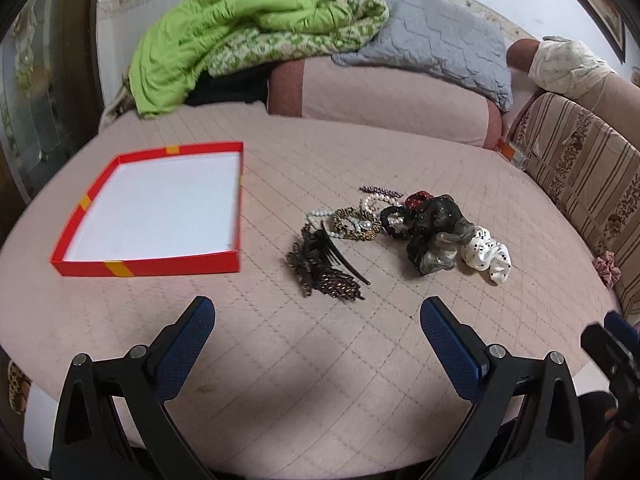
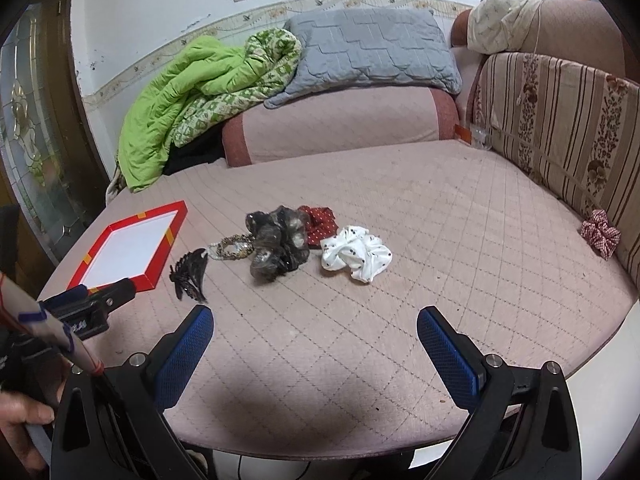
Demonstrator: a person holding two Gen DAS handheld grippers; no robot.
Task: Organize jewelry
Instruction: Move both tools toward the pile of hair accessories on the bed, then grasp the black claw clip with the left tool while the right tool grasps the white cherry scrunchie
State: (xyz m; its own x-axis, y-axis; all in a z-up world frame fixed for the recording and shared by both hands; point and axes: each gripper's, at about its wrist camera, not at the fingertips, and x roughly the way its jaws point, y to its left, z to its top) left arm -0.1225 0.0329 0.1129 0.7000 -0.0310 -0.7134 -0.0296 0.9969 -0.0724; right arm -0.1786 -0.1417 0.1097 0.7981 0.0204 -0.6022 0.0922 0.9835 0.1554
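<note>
A shallow red box [image 1: 152,262] with a white inside lies empty on the pink quilted mattress, left of centre; the right wrist view shows the red box [image 2: 158,264] at far left. To its right sits a pile: dark hair clips [image 1: 320,272], pearl strands and a gold chain [image 1: 356,224], a black-grey scrunchie [image 1: 436,236], a red dotted scrunchie [image 2: 318,222] and a white dotted scrunchie [image 1: 488,256]. My left gripper [image 1: 318,320] hangs open, short of the hair clips. My right gripper [image 2: 316,328] is open too, short of the white scrunchie [image 2: 356,254]. Neither holds anything.
A green quilt [image 1: 232,36], a grey pillow [image 1: 436,44] and a pink bolster [image 1: 384,100] line the far side. A striped cushion [image 2: 560,120] stands at right with a red checked scrunchie [image 2: 600,234] beside it. A hand [image 2: 24,420] shows at lower left.
</note>
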